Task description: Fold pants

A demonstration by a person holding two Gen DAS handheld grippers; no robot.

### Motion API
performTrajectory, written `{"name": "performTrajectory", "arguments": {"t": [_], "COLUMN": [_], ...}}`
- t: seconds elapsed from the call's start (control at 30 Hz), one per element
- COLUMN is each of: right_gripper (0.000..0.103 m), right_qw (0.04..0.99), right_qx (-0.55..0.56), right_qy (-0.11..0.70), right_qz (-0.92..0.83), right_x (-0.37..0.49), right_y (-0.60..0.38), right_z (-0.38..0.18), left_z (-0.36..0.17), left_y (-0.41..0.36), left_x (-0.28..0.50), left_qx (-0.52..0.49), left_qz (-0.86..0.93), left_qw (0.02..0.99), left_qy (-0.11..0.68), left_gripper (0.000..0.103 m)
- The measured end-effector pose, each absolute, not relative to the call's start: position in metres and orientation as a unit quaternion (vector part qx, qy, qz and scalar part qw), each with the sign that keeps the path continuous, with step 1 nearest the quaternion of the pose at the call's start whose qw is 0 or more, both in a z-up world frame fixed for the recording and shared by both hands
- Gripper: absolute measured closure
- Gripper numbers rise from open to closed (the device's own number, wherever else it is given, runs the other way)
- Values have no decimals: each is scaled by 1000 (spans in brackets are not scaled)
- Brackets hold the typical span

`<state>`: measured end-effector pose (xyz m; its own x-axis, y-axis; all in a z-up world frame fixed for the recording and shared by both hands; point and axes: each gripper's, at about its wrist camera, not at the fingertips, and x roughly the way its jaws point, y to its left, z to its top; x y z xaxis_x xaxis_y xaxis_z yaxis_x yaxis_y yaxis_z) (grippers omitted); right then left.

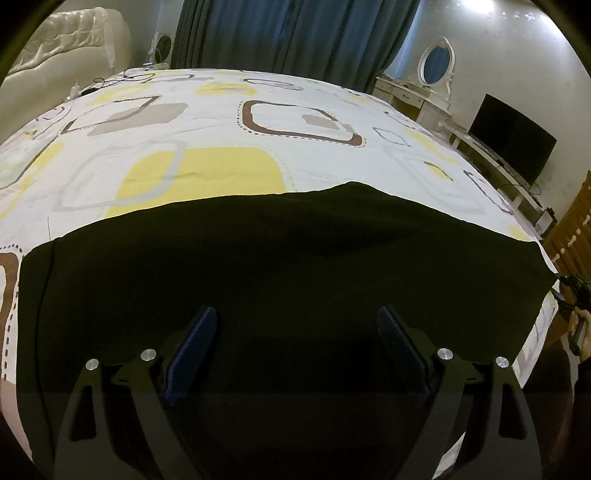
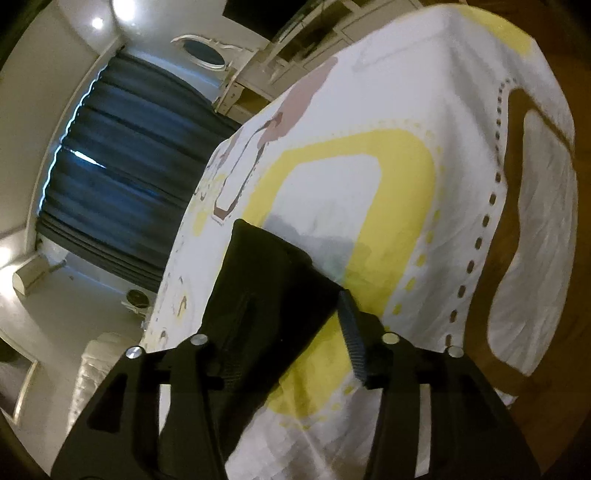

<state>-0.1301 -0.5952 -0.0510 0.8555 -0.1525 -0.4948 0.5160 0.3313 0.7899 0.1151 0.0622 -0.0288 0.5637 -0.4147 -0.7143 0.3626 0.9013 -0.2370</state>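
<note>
Black pants [image 1: 288,266] lie flat across the near part of a bed with a patterned sheet [image 1: 229,122]. My left gripper [image 1: 297,314] hovers over the pants' near middle, open wide, with nothing pinched between its blue pads [image 1: 195,343]. In the right wrist view, which is rolled sideways, one end of the pants [image 2: 266,288] reaches in between my right gripper's [image 2: 288,325] fingers. The ribbed right pad [image 2: 352,332] stands beside the cloth's corner with yellow sheet showing along it. The left finger is lost against the dark cloth. The jaws stand apart, not pressing the fabric.
The bed's right edge [image 1: 524,229] drops to a wooden floor [image 2: 554,332]. A dark screen [image 1: 513,144] on a white stand and a dresser with an oval mirror [image 1: 437,64] stand at the right. Blue curtains [image 1: 295,33] hang behind, and a padded headboard [image 1: 70,48] is at the left.
</note>
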Motion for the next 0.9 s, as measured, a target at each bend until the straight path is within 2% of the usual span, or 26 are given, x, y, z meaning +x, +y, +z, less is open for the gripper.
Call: {"name": "performTrajectory", "arguments": {"t": [0.4, 0.73, 0.8, 0.87, 0.9], "right_gripper": [53, 53, 59, 80, 80], "right_qw": [779, 790, 787, 784, 782], "right_qx": [577, 565, 570, 574, 578], "right_qy": [153, 162, 161, 164, 162], "right_qz": [-192, -174, -173, -171, -167], "right_x": [-132, -105, -106, -106, -107], "right_y": [-584, -598, -601, -605, -606], "right_z": [-55, -52, -54, -56, -58], "left_z": [-29, -29, -29, -29, -29], "left_y": [64, 62, 61, 61, 61], "left_x": [116, 116, 116, 116, 116], "left_qx": [-32, -29, -28, -29, -29], "left_qz": [-219, -217, -217, -217, -217], "left_qw": [885, 885, 886, 886, 886], "left_qy": [410, 410, 410, 410, 409], "left_gripper": [15, 15, 15, 15, 15]}}
